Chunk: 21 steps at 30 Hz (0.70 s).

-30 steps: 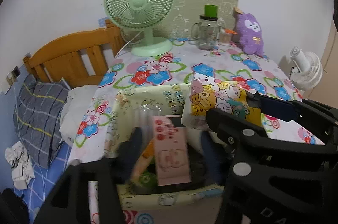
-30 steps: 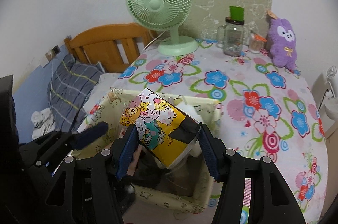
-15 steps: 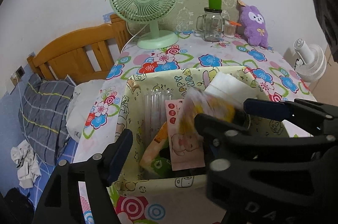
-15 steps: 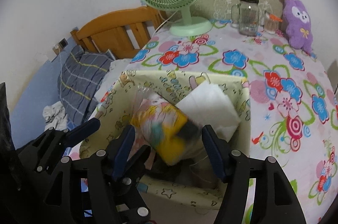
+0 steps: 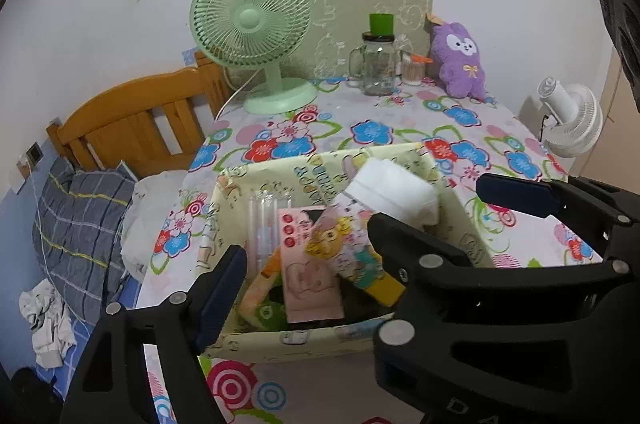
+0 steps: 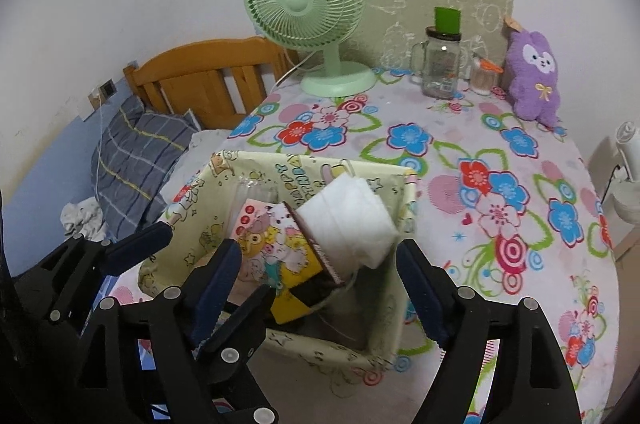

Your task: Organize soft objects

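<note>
A cream cartoon-print fabric basket (image 5: 304,164) (image 6: 280,158) stands at the near edge of the flowered table. Inside it lie a white soft pack (image 5: 392,188) (image 6: 348,216), a yellow cartoon packet (image 5: 352,256) (image 6: 280,248), a pink packet (image 5: 308,280) (image 6: 250,220) and an orange-green packet. My left gripper (image 5: 320,288) and right gripper (image 6: 320,284) hang over the basket's near side, their fingers interleaved. The jaws of both are opening, and no pad presses on anything. A purple plush (image 5: 460,60) (image 6: 534,76) sits at the table's far right.
A green desk fan (image 5: 252,20) and a glass jar with a green lid (image 5: 378,64) stand at the back of the table. A white fan (image 5: 572,120) is off the table's right edge. To the left are a wooden headboard (image 5: 132,128) and a checked pillow (image 5: 76,224).
The yellow cartoon packet, gripped above the basket by my right gripper a second ago, has dropped into the basket. Both grippers' jaws have spread wider.
</note>
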Each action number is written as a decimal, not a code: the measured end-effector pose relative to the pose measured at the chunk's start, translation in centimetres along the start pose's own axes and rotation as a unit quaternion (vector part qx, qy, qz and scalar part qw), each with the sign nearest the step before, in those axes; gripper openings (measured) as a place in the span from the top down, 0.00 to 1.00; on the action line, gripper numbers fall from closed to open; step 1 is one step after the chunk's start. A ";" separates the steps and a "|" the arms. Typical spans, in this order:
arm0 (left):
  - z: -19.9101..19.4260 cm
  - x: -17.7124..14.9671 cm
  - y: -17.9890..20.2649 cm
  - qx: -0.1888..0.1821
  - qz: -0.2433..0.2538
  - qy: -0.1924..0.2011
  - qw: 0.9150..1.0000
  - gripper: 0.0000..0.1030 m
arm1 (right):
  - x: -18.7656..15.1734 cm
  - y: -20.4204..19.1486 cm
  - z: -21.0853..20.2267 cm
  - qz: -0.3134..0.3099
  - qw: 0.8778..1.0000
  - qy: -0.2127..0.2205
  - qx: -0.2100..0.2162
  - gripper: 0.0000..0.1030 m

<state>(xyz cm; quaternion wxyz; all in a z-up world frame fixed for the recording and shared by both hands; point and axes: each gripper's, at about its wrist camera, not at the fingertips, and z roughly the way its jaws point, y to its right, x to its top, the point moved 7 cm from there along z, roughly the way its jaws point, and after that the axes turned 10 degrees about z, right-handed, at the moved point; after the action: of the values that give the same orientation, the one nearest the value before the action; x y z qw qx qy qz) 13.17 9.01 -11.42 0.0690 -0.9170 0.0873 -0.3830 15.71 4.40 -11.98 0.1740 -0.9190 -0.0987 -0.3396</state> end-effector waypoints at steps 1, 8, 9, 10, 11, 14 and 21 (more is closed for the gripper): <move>-0.1 0.1 0.3 0.000 0.001 0.002 1.000 0.21 | 0.0 0.3 -0.4 0.001 1.000 0.003 -0.003 0.20; -1.1 1.3 2.1 -0.006 0.009 0.015 1.000 0.18 | 0.1 2.2 -2.6 0.013 0.999 0.025 -0.019 0.20; -1.3 1.5 2.5 -0.006 0.010 0.018 1.000 0.17 | 0.1 2.5 -3.0 0.015 0.999 0.028 -0.021 0.20; -1.4 1.6 2.7 -0.006 0.011 0.020 1.000 0.16 | 0.1 2.8 -3.3 0.017 0.999 0.031 -0.023 0.20; -1.7 1.8 3.0 -0.007 0.012 0.024 1.000 0.15 | 0.1 3.0 -3.6 0.018 0.999 0.034 -0.025 0.20; -2.2 2.4 3.7 -0.011 0.010 0.032 0.999 0.12 | 0.3 4.0 -4.7 0.024 0.998 0.045 -0.033 0.20; -3.6 3.6 5.2 -0.020 0.007 0.053 0.998 0.09 | 0.7 6.4 -7.8 0.046 0.995 0.075 -0.052 0.15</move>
<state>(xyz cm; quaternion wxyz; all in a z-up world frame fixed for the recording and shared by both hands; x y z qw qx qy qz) 12.56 2.99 -7.43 0.0484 -0.8962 0.1047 -0.4285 13.51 -4.47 -7.59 0.1483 -0.9022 -0.0254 -0.4042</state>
